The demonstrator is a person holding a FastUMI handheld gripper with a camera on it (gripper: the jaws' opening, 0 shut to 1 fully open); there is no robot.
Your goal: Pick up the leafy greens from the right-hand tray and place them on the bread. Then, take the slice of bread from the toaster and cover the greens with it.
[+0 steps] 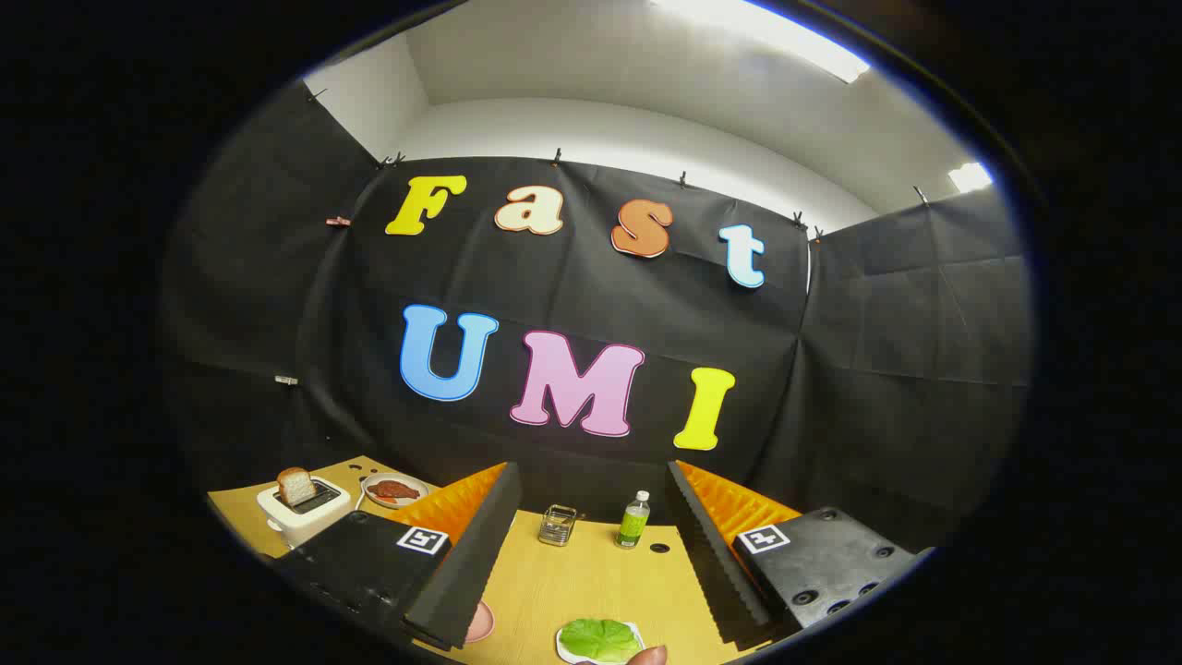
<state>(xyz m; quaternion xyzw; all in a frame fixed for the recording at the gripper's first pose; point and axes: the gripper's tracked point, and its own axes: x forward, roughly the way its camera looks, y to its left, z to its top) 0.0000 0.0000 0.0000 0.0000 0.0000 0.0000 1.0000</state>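
Right under my gripper [591, 563] lay the leafy greens [598, 638] on a small white tray [565, 650], low between the two fingers and close to me. Something brown and round poked in just beside the tray, and I could not tell what it was. My gripper's fingers were wide apart and held nothing. They were up high and pointed at the wall, not down at the greens. I thought I would have to tip way down to reach the leaf. It looked thin and floppy, so it could slip out or tear if I pinched just the edge. I could also bump the tray and push it along the counter [591, 577].

A bit of pink plate [480, 622] peeked out by my left finger. Beyond the fingers stood a little metal holder [558, 525] and a green bottle [633, 520]. Far off on the left sat the white toaster [303, 513] with the slice of bread [295, 485] sticking up, next to a plate of red food [394, 489]. Reaching over there later, I might knock that plate.
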